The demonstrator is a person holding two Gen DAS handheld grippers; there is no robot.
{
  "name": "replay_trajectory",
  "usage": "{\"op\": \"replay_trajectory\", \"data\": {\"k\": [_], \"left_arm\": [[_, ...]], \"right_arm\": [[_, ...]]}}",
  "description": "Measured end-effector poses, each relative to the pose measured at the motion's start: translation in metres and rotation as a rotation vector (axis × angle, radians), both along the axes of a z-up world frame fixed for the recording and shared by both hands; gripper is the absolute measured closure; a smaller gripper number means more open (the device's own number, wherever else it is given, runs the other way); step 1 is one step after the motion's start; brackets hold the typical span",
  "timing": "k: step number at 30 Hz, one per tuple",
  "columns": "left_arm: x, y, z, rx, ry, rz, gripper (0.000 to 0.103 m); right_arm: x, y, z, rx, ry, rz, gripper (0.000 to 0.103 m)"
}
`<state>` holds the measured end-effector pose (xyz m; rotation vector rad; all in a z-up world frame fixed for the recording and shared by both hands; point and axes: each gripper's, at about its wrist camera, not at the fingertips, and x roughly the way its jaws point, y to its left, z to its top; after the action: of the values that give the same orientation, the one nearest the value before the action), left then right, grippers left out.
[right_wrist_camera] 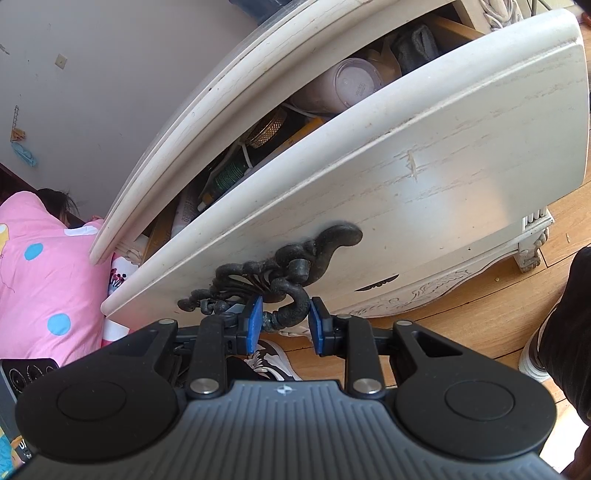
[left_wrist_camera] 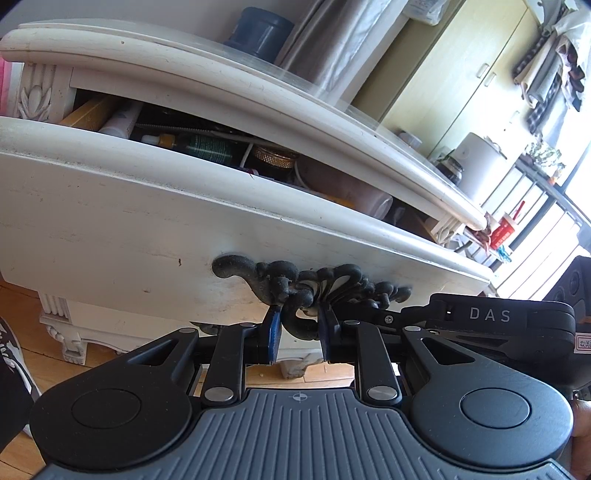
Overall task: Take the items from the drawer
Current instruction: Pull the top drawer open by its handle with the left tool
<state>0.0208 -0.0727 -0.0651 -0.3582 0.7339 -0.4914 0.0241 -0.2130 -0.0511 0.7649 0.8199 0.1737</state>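
The white drawer (left_wrist_camera: pixel 147 221) (right_wrist_camera: pixel 443 166) of a carved nightstand stands partly pulled out. Its black ornate handle (left_wrist_camera: pixel 303 280) (right_wrist_camera: pixel 288 273) has a hanging loop. My left gripper (left_wrist_camera: pixel 299 332) is shut on that loop, a blue pad on each side. My right gripper (right_wrist_camera: pixel 284 325) is shut on the same loop; in the left wrist view its black body (left_wrist_camera: pixel 487 317) comes in from the right. Inside the drawer lie a gold-lidded jar (left_wrist_camera: pixel 277 155) (right_wrist_camera: pixel 266 129), a green tube (left_wrist_camera: pixel 207 146) (right_wrist_camera: pixel 229 175), a white tube (left_wrist_camera: pixel 118 122) and a pinkish clear container (right_wrist_camera: pixel 340 88). The nightstand's top hides the drawer's back.
A dark blue jar (left_wrist_camera: pixel 258 33) stands on the nightstand's top. Pink dotted bedding (right_wrist_camera: pixel 44 266) lies close on one side. A person's shoes (right_wrist_camera: pixel 535 354) (left_wrist_camera: pixel 14 354) rest on the wooden floor (right_wrist_camera: pixel 461 332) just in front. A white appliance (left_wrist_camera: pixel 476 166) stands beyond the nightstand.
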Motion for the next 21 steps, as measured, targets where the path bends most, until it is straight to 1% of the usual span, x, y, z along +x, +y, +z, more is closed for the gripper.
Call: {"op": "replay_trajectory", "data": {"k": [2,4,18,20,21], "left_arm": [[-0.002,0.0,0.0,0.002,0.001,0.0,0.081],[-0.003,0.0,0.0,0.004,0.002,0.0,0.081],[-0.011,0.001,0.001,0.011,0.013,-0.007,0.081],[-0.012,0.001,0.001,0.013,0.014,-0.007,0.081],[-0.013,0.001,0.001,0.013,0.015,-0.006,0.081]], "right_arm": [[0.001,0.002,0.0,0.0,0.0,0.0,0.075],[0.003,-0.007,-0.002,0.0,-0.001,0.012,0.075],[-0.002,-0.004,-0.002,-0.006,0.004,0.012,0.075],[-0.005,-0.02,-0.004,-0.005,0.002,0.021,0.075],[-0.005,-0.02,-0.005,-0.005,0.002,0.021,0.075]]}}
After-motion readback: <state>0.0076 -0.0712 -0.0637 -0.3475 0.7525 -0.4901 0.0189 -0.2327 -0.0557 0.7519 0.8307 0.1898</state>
